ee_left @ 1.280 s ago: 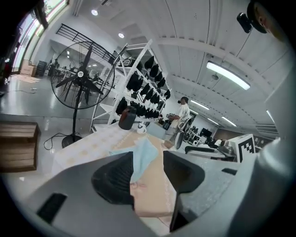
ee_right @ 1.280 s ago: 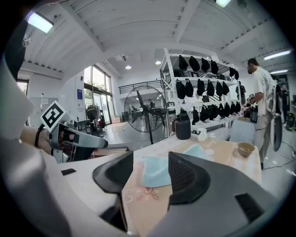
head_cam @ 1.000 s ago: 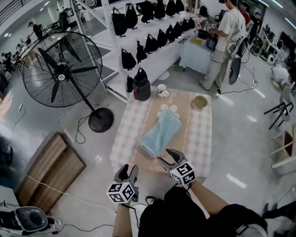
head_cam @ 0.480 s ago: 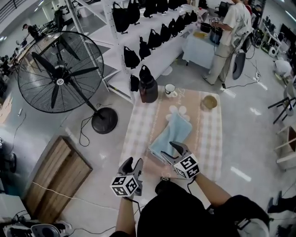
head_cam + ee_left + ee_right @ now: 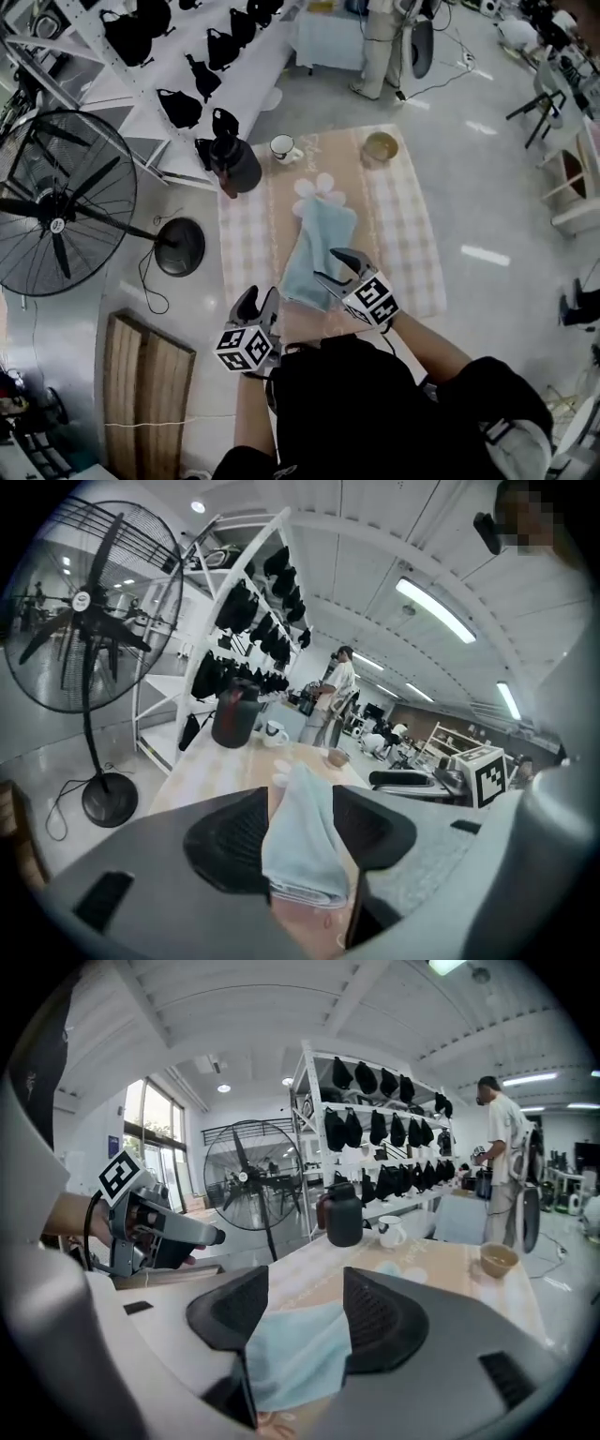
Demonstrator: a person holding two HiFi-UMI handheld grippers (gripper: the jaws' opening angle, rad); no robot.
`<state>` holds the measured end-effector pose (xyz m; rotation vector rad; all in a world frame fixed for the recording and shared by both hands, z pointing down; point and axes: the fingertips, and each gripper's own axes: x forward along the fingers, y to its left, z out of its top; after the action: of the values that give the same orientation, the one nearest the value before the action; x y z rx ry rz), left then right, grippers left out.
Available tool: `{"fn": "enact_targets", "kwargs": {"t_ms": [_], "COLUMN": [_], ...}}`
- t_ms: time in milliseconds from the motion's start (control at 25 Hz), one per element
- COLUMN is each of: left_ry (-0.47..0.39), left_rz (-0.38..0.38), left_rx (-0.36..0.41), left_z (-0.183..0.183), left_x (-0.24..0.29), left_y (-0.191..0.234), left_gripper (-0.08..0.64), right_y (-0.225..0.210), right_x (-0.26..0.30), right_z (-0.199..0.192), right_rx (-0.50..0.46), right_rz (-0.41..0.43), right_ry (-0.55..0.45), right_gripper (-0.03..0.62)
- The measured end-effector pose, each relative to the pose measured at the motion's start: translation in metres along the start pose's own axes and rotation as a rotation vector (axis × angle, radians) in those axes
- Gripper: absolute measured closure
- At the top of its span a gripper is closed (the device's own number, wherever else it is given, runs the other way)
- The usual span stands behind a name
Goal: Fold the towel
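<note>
left tool (image 5: 258, 302): jaws apart, nothing gripped, at near edge of table (image 5: 244, 253), beside towel (image 5: 319, 234) | right tool (image 5: 329, 266): jaws apart, nothing gripped, over towel's near end | towel: light blue, lying lengthwise mid-table | far end: dark jug (image 5: 236, 166), mug (image 5: 281, 147), bowl (image 5: 380, 146)

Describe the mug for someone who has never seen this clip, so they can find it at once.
Start at the table with the checked cloth in the middle of the head view. Three things stand along its far edge: a dark jug, a mug and a tan bowl. The mug is the small one right beside the jug, and the only one that is white with a handle.
</note>
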<state>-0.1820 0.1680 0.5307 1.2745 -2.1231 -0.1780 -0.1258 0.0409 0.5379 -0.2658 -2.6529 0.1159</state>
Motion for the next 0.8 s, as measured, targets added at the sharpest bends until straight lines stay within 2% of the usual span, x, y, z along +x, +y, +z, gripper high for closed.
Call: {"fn": "enact_targets", "kwargs": {"t_ms": [120,280,480,640,800], "left_ry": [0.072,0.174,0.295,0.364,0.476], "left_rz": [-0.071,-0.209,-0.367,-0.435,-0.474], "left_rx": [0.032,0.103,0.169,0.215,0.264], "left_z": [-0.007,-0.015,-0.029,-0.040,-0.073], "left_x": [0.029,0.060,0.065,0.069,0.068], "left_y": [-0.002,-0.011,-0.010,0.008,0.029], "left_gripper": [0.362,0.362,0.362,0.363,0.363], "right_y": [-0.016,-0.029,-0.014,0.008,0.036], "right_x": [-0.003,-0.014,-0.028,-0.028,-0.024], "right_z": [-0.013,-0.024,-0.040,-0.057,-0.088], "right_rx": [0.045,0.105,0.229,0.325,0.435], "right_rz": [-0.071,-0.212,-0.407,-0.512,-0.564], "right_ry": [0.005,0.006,0.011,0.000,0.022], "right_gripper": [0.364,0.364,0.364,0.364,0.364]}}
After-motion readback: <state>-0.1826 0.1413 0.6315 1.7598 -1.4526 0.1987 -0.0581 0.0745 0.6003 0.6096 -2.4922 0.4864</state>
